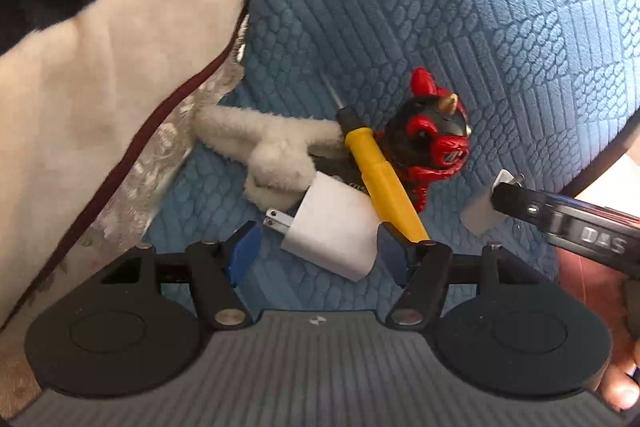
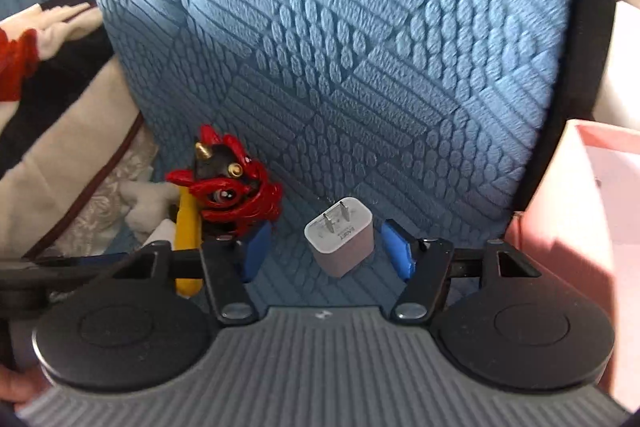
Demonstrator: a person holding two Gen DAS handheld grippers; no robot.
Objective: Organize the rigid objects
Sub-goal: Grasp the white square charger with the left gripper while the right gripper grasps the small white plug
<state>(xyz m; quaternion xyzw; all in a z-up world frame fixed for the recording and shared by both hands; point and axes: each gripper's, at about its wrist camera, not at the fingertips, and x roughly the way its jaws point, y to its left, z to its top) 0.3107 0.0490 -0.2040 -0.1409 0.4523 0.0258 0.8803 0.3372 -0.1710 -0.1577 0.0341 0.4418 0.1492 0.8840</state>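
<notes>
A blue quilted cushion [image 1: 440, 7] carries everything. On it, against a cream pillow [image 1: 100, 87], lie a white plush toy [image 1: 272, 147], a red-and-black figurine [image 1: 432, 139] and a yellow screwdriver [image 1: 380, 179]. The left gripper [image 1: 316, 251] straddles a white charger [image 1: 332, 231], pads apart from it. The right gripper [image 2: 326, 251] likewise brackets a second charger [image 2: 340, 239], untouched, beside a pink box [image 2: 580, 207].
</notes>
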